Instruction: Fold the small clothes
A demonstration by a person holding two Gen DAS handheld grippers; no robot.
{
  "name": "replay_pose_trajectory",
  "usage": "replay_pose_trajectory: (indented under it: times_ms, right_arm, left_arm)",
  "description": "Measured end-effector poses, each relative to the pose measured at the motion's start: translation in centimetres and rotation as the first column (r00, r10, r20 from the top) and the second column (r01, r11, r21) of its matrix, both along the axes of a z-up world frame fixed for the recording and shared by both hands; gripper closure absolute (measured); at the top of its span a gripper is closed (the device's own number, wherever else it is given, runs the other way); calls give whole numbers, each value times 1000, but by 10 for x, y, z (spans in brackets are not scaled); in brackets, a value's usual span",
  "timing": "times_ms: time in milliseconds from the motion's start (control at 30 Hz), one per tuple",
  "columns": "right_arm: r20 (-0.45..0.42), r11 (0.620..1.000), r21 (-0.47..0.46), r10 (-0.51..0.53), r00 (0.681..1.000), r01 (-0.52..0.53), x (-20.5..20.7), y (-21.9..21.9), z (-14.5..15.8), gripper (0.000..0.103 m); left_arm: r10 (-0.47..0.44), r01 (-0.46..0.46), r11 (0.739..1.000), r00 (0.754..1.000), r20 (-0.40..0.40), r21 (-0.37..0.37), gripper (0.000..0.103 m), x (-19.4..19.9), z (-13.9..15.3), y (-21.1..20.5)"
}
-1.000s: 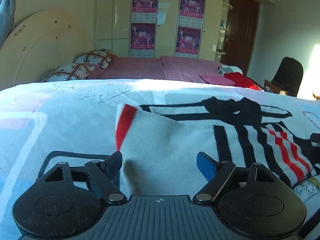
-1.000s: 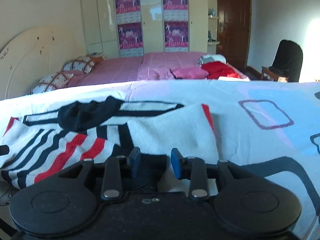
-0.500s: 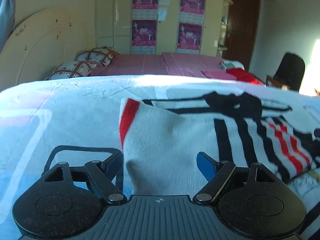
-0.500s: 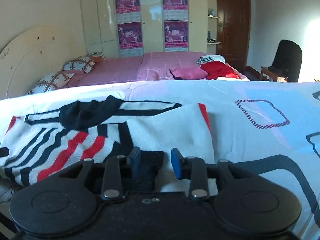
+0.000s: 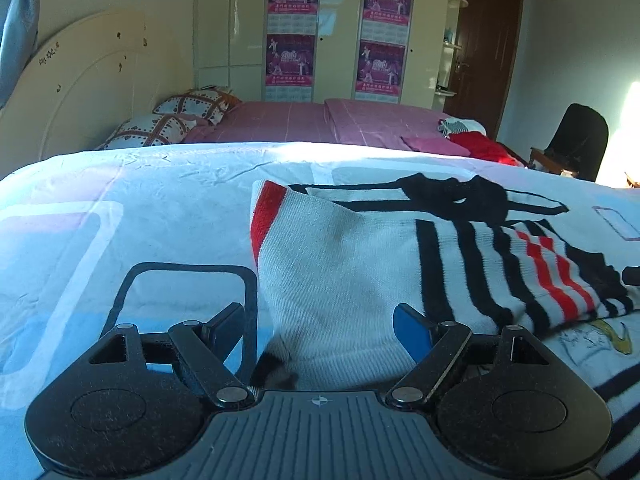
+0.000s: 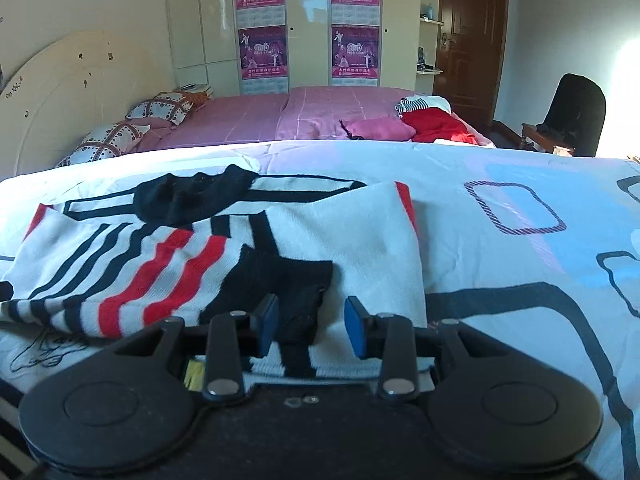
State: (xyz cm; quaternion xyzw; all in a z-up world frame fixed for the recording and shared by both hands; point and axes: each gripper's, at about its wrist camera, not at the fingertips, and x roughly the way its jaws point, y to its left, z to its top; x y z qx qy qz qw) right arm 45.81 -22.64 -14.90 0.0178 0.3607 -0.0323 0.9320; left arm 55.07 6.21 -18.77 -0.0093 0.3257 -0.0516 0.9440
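A small knit sweater [image 5: 360,264], white with black and red stripes, lies on the patterned bedsheet [image 5: 120,208]. Its near left part lies between the fingers of my open left gripper [image 5: 318,326], which is low over the sheet. In the right wrist view the sweater [image 6: 180,256] spreads to the left, with a black cuff [image 6: 288,280] on top. My right gripper [image 6: 310,326] is open with the cuff and the sweater's near hem between its fingers.
A second bed with a pink cover [image 6: 280,120], pillows [image 6: 160,106] and red and pink clothes [image 6: 432,124] stands behind. A wardrobe with posters [image 5: 340,32], a brown door [image 6: 472,40] and a dark chair [image 6: 576,112] stand at the back.
Both grippers have pulled back slightly toward the near edge of the bed. More of the sweater and the black cuff now shows ahead of the right gripper's fingers. Both stay open.
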Motion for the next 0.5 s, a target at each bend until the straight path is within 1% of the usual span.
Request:
replay_pose_trajectory:
  times_ms: [233,400,500]
  right_arm:
    - [6,999,4,-35,999,35,-31,3,11,67]
    - [8,997,4,-73,997,73,-66,1,18,67]
    - [0,995,-1,-100,995,100,-88,-2,18,66]
  left_arm:
    - [-18,18,1000,1000,-1,-4,22,-26,5,5]
    - [-31,31,999,999,-6,-21,22,-57,5,17]
    - [-50,50,999,999,-20,-12,22,-78,1,22]
